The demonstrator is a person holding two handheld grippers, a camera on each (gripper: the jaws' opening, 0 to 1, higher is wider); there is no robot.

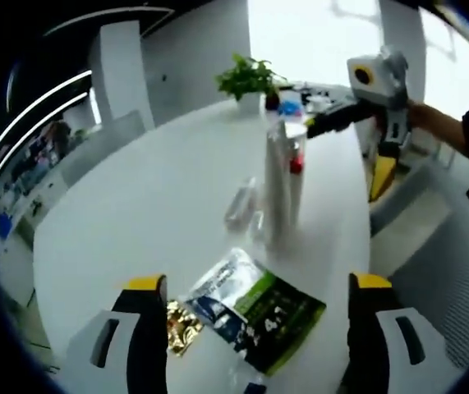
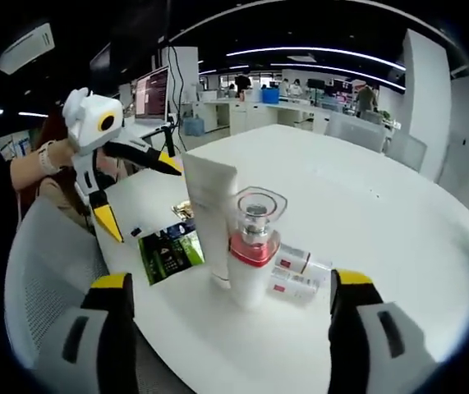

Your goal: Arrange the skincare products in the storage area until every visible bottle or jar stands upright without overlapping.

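A round white table (image 2: 398,205) holds the skincare things near its edge; in the right gripper view a white tube (image 2: 212,220) stands upright, and touching it on the near side stands a bottle (image 2: 252,250) with a red collar and a clear cap; just beside the bottle two small clear vials (image 2: 298,275) lie flat on their sides; a green and black sachet (image 2: 170,251) lies flat next to the tube, with a small gold packet (image 2: 184,210) behind it; the right gripper (image 2: 230,289) hangs short of the bottle, jaws wide apart and holding nothing; the left gripper (image 2: 144,190) hovers above the sachet, jaws spread; in the left gripper view the left gripper (image 1: 259,287) is wide and empty over the sachet (image 1: 255,308), the tube (image 1: 278,193) and bottle (image 1: 296,176) upright beyond it, and a potted plant (image 1: 249,82) at the far edge.
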